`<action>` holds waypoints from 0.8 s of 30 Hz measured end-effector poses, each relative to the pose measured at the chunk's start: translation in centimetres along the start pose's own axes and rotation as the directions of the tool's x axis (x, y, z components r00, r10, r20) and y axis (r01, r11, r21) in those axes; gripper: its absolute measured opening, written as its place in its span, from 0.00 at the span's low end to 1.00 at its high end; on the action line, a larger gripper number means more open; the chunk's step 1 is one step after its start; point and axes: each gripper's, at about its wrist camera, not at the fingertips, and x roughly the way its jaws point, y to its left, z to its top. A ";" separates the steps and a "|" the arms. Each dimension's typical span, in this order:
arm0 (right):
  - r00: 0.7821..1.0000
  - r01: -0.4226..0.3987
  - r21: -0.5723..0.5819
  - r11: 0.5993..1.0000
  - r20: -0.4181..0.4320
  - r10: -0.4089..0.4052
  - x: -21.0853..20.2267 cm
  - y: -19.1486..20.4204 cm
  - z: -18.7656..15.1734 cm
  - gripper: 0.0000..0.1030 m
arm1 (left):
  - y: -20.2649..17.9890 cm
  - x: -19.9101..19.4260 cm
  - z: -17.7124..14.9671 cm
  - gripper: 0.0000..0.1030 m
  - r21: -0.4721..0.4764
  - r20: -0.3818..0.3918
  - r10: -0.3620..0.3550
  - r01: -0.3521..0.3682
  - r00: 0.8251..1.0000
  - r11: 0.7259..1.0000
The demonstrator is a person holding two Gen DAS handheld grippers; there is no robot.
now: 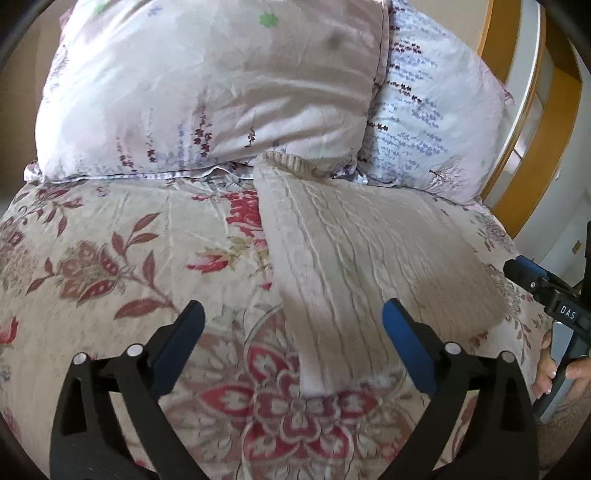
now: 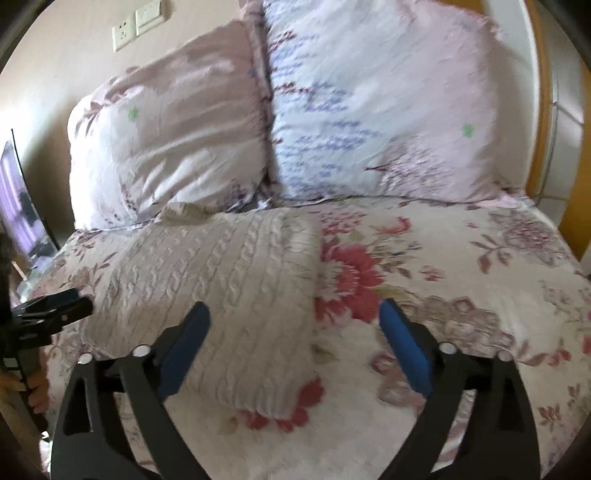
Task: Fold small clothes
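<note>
A cream cable-knit garment (image 1: 354, 251) lies folded into a long flat strip on the flowered bedspread (image 1: 110, 266), its far end under the pillows. My left gripper (image 1: 293, 325) stands open just above the strip's near end, nothing pinched between its blue pads. In the right wrist view the same garment (image 2: 229, 288) fills the left middle. My right gripper (image 2: 295, 325) is open over its near right edge, touching nothing. The right gripper (image 1: 546, 291) also shows at the left view's right edge, and the left gripper (image 2: 55, 306) at the right view's left edge.
Two pale flowered pillows (image 1: 207, 92) (image 2: 373, 110) stand against the head of the bed. A wooden bed frame (image 1: 532, 122) rises at the right. A wall socket (image 2: 136, 24) is upper left, and a screen (image 2: 22, 206) stands beside the bed. A hand (image 1: 554, 369) holds the right tool.
</note>
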 end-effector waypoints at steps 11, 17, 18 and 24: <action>0.998 -0.026 -0.030 0.999 -0.062 0.024 -0.7 1.6 -3.2 0.99 | -1.6 -1.2 -3.3 0.98 0.046 -0.038 0.069 -0.067 0.997 0.997; 0.985 -0.055 0.005 0.998 -0.163 0.056 0.4 2.8 -5.1 0.99 | -2.7 -0.6 -4.5 0.98 0.063 -0.104 0.097 -0.090 0.990 0.994; 0.984 -0.049 0.004 0.999 -0.171 0.049 0.5 3.1 -5.3 0.99 | -3.0 -0.4 -4.6 0.98 0.069 -0.110 0.107 -0.099 0.988 0.993; 0.972 -0.017 0.014 1.000 -0.234 0.020 1.5 4.2 -6.2 0.99 | -3.9 0.7 -4.8 0.98 0.099 -0.155 0.162 -0.148 0.975 0.984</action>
